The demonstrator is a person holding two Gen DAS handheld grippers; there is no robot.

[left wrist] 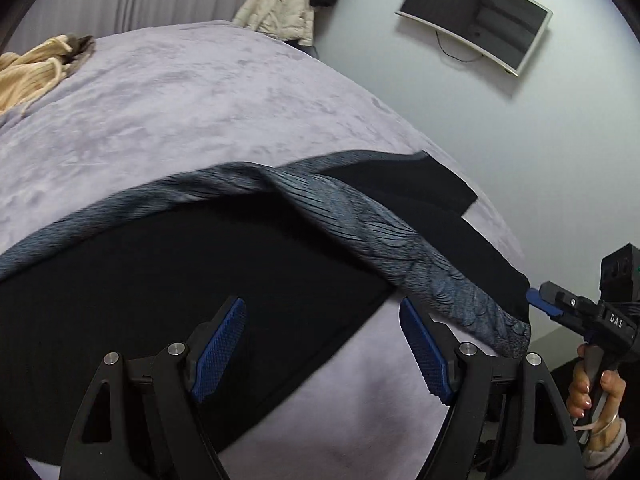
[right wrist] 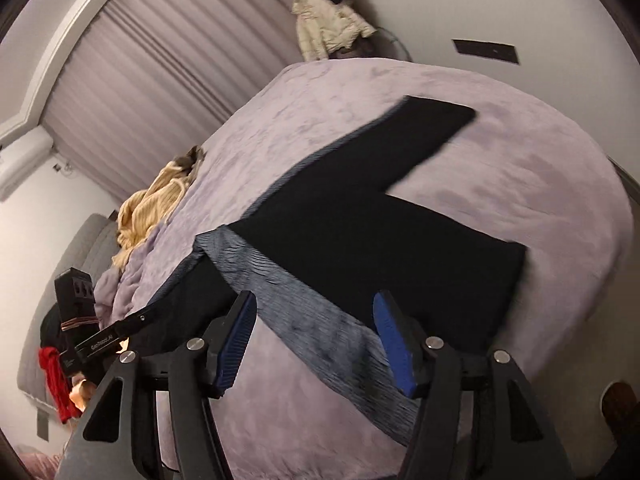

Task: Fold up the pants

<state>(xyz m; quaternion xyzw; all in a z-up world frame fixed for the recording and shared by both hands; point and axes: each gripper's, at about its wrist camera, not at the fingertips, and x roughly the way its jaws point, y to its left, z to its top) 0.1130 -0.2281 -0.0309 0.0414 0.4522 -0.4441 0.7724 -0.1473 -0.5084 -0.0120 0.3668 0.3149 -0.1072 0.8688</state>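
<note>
A bed (left wrist: 180,112) covered in a lilac plush blanket fills both views, with pleated curtains (right wrist: 160,64) behind it, a cream jacket (left wrist: 280,4) hanging in the corner and a dark screen (left wrist: 476,16) on the wall. A beige knitted garment (right wrist: 152,204) lies bunched at the far edge of the bed.

The black pants (right wrist: 360,232) lie flat on the blanket, just ahead of both sets of jaws, their legs spread in a V with the ends pointing away. A grey-blue pleated band (left wrist: 360,216), apparently part of the same garment, runs across the black cloth and trails toward the jaws.

The left gripper (left wrist: 324,308) hangs above the pants with its jaws standing wide apart; black cloth and blanket show between the blue pads, which press on nothing. The right gripper (right wrist: 316,312) likewise has its jaws parted; the pleated band passes through the gap, and the pads do not clamp it. In the left view a hand (left wrist: 592,392) holds the right gripper's handle, just right of the left jaws.
</note>
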